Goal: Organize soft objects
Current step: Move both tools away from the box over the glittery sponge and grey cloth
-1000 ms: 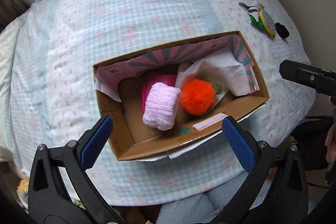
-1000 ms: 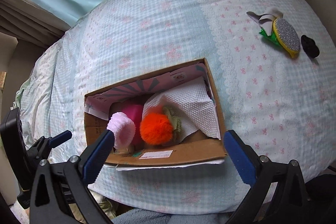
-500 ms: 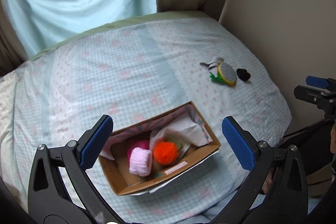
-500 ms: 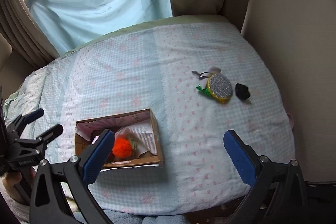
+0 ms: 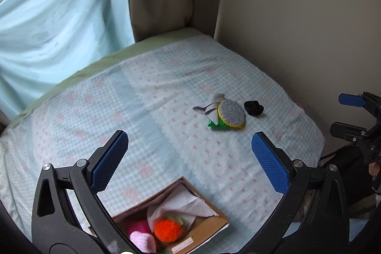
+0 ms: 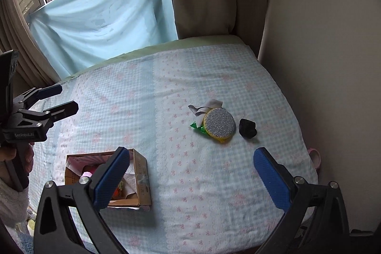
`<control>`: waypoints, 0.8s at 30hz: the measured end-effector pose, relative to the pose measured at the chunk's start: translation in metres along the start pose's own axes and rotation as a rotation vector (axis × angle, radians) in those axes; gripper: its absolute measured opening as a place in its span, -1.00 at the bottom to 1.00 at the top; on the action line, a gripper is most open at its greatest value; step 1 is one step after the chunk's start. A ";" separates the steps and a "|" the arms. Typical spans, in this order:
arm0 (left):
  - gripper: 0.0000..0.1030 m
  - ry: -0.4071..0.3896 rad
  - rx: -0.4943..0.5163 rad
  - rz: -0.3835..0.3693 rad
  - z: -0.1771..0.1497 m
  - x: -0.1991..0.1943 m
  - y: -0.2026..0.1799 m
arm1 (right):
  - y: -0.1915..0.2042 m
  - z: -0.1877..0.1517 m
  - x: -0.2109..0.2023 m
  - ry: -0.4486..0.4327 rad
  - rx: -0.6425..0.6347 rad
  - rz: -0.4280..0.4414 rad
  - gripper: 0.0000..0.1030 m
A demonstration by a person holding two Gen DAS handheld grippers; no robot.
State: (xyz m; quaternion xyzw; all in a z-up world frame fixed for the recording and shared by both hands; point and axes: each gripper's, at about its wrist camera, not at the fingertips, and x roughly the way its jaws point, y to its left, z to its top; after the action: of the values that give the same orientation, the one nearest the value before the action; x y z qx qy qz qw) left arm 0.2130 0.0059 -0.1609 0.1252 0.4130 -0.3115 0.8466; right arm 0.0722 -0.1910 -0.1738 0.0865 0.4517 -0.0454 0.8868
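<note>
Both claws have pulled up and back from the cardboard box (image 5: 171, 218) within the last second. A second ago the box filled the left wrist view, right ahead of the fingers; now it sits low in that view, under the left claw (image 5: 190, 158) and toward its left finger. In the right wrist view the box lies partly behind the left finger of the right claw (image 6: 191, 174).

Both claws stand wide apart and hold nothing. The orange pompom (image 5: 167, 230), the pink roll (image 5: 142, 241) and the white cloth (image 5: 181, 204) rest inside the box as before, so those pieces look sorted.

The retreat brings the rest of the bed (image 5: 95, 99) into sight. Ahead of both claws and well apart from the box lies a small cluster: a round glittery sponge (image 6: 220, 124) lying over a green packet (image 6: 197, 127) and a grey-white cloth (image 6: 204, 107), with a black scrunchie (image 6: 247, 128) just beside the sponge. These are probably the items left to collect, and the right claw seems better placed to reach them.
</note>
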 end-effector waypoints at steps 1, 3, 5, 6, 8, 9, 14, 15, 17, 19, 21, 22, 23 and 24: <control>1.00 0.015 0.007 0.000 0.008 0.014 -0.004 | -0.008 0.004 0.006 0.003 -0.001 0.010 1.00; 1.00 0.048 0.019 0.001 0.023 0.042 -0.011 | -0.024 0.014 0.022 0.015 -0.013 0.021 1.00; 1.00 0.078 0.031 -0.007 0.035 0.072 -0.017 | -0.040 0.024 0.038 0.025 -0.025 0.024 1.00; 1.00 0.095 0.042 -0.010 0.039 0.087 -0.020 | -0.047 0.029 0.047 0.032 -0.028 0.029 1.00; 1.00 0.138 0.071 -0.007 0.046 0.121 -0.025 | -0.061 0.037 0.068 0.048 -0.033 0.035 1.00; 1.00 0.157 0.085 -0.010 0.049 0.138 -0.027 | -0.067 0.040 0.080 0.058 -0.038 0.036 1.00; 1.00 0.243 0.177 -0.068 0.053 0.225 -0.031 | -0.090 0.043 0.142 0.098 -0.051 0.068 1.00; 1.00 0.258 0.202 -0.080 0.052 0.242 -0.032 | -0.094 0.042 0.157 0.109 -0.054 0.075 1.00; 1.00 0.282 0.253 -0.103 0.049 0.274 -0.032 | -0.099 0.037 0.185 0.128 -0.064 0.091 1.00; 1.00 0.304 0.299 -0.136 0.045 0.304 -0.033 | -0.103 0.033 0.212 0.146 -0.079 0.105 1.00; 1.00 0.325 0.344 -0.171 0.041 0.333 -0.035 | -0.105 0.028 0.238 0.159 -0.096 0.116 1.00; 1.00 0.335 0.366 -0.189 0.039 0.347 -0.036 | -0.107 0.025 0.250 0.163 -0.101 0.123 1.00; 1.00 0.343 0.387 -0.205 0.036 0.359 -0.036 | -0.109 0.023 0.262 0.166 -0.105 0.133 1.00; 1.00 0.347 0.407 -0.222 0.034 0.370 -0.037 | -0.110 0.021 0.274 0.168 -0.107 0.143 1.00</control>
State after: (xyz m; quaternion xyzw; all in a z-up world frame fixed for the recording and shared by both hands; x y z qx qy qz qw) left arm 0.3829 -0.1955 -0.4258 0.2979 0.4919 -0.4526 0.6815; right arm 0.2324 -0.3040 -0.3960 0.0744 0.5187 0.0494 0.8503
